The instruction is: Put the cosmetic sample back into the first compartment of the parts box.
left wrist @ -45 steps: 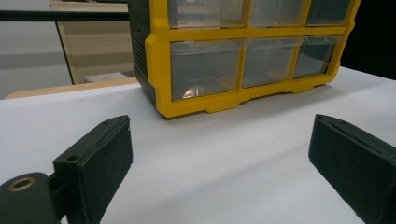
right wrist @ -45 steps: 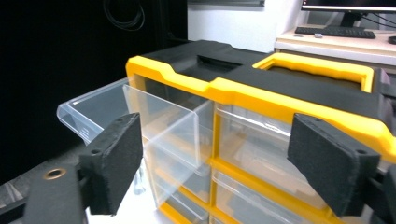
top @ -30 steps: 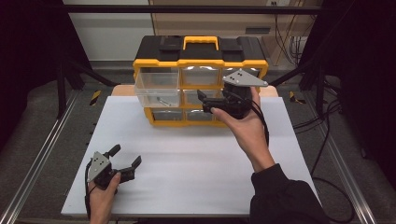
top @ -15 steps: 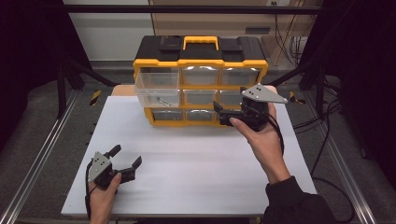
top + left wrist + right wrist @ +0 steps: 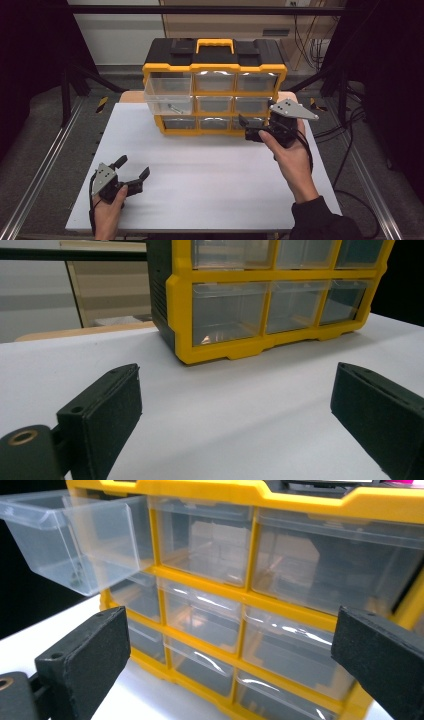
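A yellow and black drawer cabinet (image 5: 215, 67) with clear drawers stands at the back of the white table (image 5: 200, 195). Its top-left drawer (image 5: 168, 95) is pulled out, and a small screw lies inside it; the same drawer (image 5: 70, 540) sticks out at upper left in the right gripper view. My right gripper (image 5: 246, 128) is open, empty, just in front of the cabinet's lower right corner. My left gripper (image 5: 133, 168) rests open and empty near the table's front left, facing the cabinet (image 5: 260, 300).
Metal frame rails (image 5: 45, 165) run along both sides of the table. Cables (image 5: 345, 150) trail on the floor at the right. A wooden board (image 5: 131, 96) shows behind the table's back edge. Bare white surface lies between the two grippers.
My right gripper has drawn back from the cabinet's middle drawers, moving right and toward me. The left gripper has stayed in place.
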A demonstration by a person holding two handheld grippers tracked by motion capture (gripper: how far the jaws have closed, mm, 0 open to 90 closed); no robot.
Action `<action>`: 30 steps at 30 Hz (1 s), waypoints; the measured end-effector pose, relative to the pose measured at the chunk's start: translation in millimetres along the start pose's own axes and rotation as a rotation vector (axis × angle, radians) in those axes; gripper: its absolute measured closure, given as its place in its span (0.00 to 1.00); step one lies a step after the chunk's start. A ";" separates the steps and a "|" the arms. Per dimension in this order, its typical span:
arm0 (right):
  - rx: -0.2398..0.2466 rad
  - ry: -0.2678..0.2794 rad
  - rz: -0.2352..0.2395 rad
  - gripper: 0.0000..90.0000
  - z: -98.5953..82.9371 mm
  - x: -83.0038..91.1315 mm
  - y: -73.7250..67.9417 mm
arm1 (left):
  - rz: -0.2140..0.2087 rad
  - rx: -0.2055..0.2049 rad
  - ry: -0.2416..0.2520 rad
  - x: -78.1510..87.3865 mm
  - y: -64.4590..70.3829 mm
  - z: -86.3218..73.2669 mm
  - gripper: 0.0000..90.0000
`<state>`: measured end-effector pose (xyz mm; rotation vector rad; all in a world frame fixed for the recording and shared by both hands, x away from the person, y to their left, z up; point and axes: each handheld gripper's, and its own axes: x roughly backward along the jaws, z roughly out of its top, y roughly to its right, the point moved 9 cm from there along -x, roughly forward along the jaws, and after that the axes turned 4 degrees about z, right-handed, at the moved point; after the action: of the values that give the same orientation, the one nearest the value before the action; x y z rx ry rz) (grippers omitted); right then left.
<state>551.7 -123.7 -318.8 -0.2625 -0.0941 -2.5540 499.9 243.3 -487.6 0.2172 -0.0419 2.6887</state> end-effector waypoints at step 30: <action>-0.005 0.000 -0.076 0.05 -51.5 41.5 35.3 | -0.006 -0.007 -0.007 -0.5 3.2 -1.3 0.06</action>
<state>528.2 -181.7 -360.2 -0.2649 -0.0999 -2.6296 498.8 240.3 -489.0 0.2247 -0.0524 2.6814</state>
